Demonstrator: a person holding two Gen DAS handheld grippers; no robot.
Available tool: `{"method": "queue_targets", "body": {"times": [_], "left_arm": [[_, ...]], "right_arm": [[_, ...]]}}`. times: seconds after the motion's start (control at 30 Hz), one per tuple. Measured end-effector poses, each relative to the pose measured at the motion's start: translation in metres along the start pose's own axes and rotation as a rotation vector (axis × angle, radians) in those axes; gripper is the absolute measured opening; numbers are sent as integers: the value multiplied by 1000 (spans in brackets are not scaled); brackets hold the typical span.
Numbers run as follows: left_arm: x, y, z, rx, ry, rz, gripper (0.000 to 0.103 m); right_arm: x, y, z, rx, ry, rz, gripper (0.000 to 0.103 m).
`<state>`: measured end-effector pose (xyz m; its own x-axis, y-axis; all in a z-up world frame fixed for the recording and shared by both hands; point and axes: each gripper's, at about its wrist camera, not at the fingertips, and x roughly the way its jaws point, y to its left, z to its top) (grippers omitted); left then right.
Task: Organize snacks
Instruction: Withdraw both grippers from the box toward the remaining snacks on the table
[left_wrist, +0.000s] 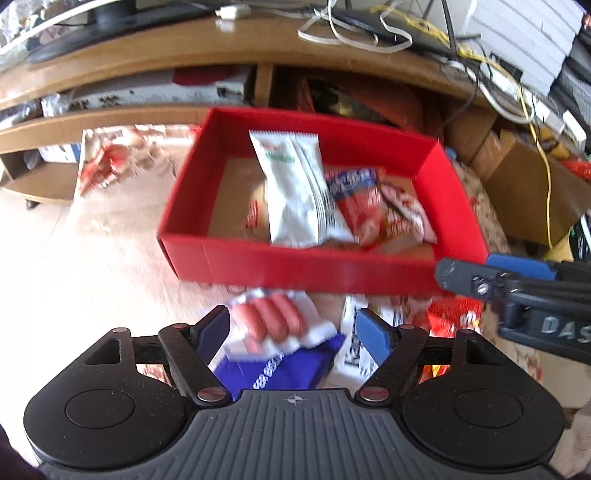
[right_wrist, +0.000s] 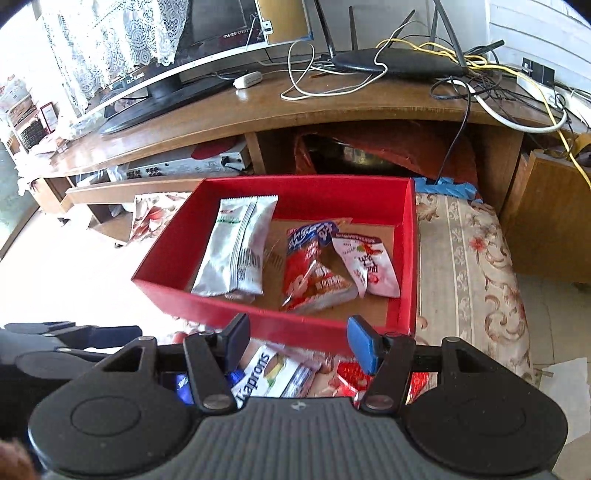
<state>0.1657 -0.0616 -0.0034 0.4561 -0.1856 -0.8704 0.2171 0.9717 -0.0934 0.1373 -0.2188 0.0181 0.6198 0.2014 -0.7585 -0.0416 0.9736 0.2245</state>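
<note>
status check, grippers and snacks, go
Left gripper open over the sausage pack. Right gripper open, empty. Red box holds the white pouch and red packets. Nothing in the way.

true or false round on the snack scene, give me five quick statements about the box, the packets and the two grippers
1. The red box holds a white packet. True.
2. The box is empty. False: several packets lie in it, including a red packet.
3. The sausage pack lies inside the box. False: it lies outside, in front of the near wall.
4. The left gripper clamps the sausage pack. False: its fingers stand apart above it.
5. The right gripper holds nothing between its fingers. True.
</note>
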Motion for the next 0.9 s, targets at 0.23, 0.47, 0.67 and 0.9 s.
{"method": "queue_targets", "body": {"times": [0.23, 0.47, 0.67, 0.9], "left_arm": [[15, 0, -10, 38, 55, 10, 84], [22, 6, -16, 59, 93, 13, 86], [28, 14, -19, 50, 123, 11, 87], [47, 3, -20, 83, 144, 32, 86]], "right_arm": [[3, -2, -5, -8, 25, 8, 56], [5, -2, -7, -13, 41, 13, 56], [7, 5, -8, -27, 49, 25, 56], [10, 10, -12, -48, 66, 27, 56]]}}
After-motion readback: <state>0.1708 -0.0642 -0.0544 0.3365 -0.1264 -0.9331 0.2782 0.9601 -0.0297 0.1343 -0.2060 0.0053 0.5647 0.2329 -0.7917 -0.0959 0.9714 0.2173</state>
